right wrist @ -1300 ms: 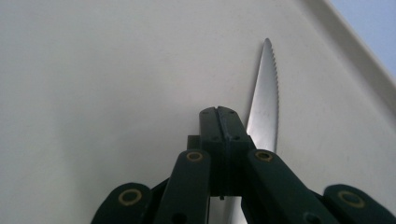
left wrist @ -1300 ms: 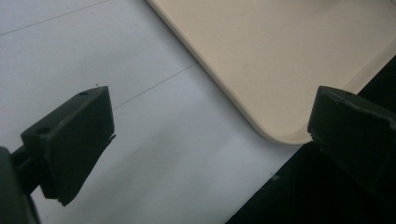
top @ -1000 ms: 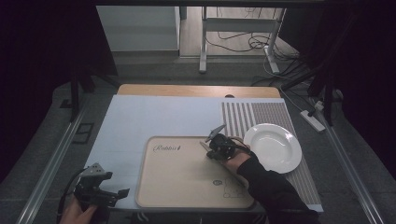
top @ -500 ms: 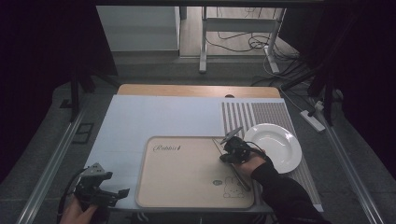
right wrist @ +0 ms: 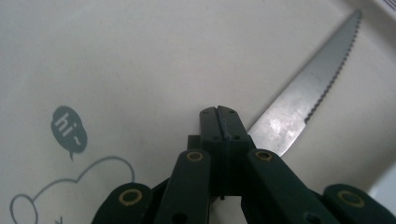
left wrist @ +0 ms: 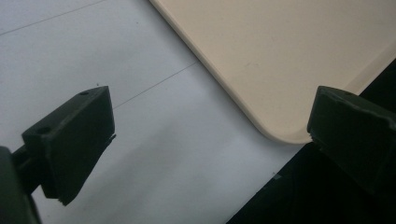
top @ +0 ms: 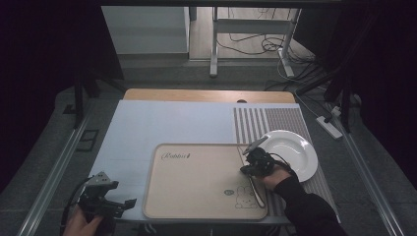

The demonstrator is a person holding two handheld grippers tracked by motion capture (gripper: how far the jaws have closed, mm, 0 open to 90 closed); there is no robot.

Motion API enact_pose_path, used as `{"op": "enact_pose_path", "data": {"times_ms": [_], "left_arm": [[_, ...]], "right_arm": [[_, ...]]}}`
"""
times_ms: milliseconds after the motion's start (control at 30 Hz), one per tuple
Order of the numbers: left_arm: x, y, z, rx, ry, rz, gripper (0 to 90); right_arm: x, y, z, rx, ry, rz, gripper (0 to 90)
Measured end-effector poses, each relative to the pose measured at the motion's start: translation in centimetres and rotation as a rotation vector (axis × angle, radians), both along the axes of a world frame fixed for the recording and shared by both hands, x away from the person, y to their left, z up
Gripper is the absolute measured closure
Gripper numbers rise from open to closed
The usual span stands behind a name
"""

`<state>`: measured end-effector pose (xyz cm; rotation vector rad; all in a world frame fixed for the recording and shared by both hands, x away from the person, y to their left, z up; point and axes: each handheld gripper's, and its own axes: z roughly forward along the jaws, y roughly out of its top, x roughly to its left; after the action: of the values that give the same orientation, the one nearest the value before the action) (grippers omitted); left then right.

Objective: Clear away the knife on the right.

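A serrated table knife (top: 256, 191) (right wrist: 308, 88) lies along the right edge of a beige placemat (top: 196, 177) printed with a rabbit and a "hi" bubble. My right gripper (top: 245, 170) (right wrist: 218, 112) is shut, with its jaws pressed together and nothing between them. The tips sit low over the knife where the blade starts; whether they touch it I cannot tell. My left gripper (top: 120, 202) (left wrist: 210, 126) is open and holds nothing, low over the near left corner of the placemat (left wrist: 280, 46).
A white plate (top: 295, 147) sits on a striped mat (top: 255, 120) just right of the placemat. A pale blue cover (top: 162, 123) spreads over the table. The near table edge (left wrist: 261, 196) runs under my left gripper.
My right hand has slid to the right across the placemat, from its middle to its right edge beside the plate. The left gripper has stayed put.
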<state>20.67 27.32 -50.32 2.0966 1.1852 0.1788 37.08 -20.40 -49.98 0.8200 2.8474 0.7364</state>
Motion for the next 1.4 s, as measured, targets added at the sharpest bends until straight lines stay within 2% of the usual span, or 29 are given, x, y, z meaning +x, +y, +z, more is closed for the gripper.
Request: {"op": "enact_pose_path", "data": {"times_ms": [300,633,767,900,1100,1267,1400], "left_arm": [[0.0,0.0,0.0,-0.001,0.001,0.000,1.9],[0.0,0.0,0.0,-0.003,0.001,0.000,1.9],[0.0,0.0,0.0,-0.003,0.002,0.000,1.9],[0.0,0.0,0.0,-0.005,0.002,0.000,1.8],[0.0,0.0,0.0,-0.004,0.002,-0.001,1.8],[0.0,0.0,0.0,-0.005,0.003,0.000,1.8],[0.0,0.0,0.0,-0.005,0.003,0.000,1.8]], "right_arm": [[-0.3,-2.4,0.0,0.028,0.003,-0.055,90.0],[-0.4,-2.2,0.1,0.018,0.001,-0.068,87.8],[-0.5,-2.0,0.5,0.041,-0.003,-0.079,84.3],[-0.7,-1.8,0.9,0.066,-0.021,-0.085,74.8],[-1.0,-1.6,1.3,0.075,-0.055,-0.087,57.4],[-1.2,-1.7,1.8,0.096,-0.100,-0.107,43.9],[-1.3,-1.9,1.9,0.099,-0.126,-0.139,27.2]]}}
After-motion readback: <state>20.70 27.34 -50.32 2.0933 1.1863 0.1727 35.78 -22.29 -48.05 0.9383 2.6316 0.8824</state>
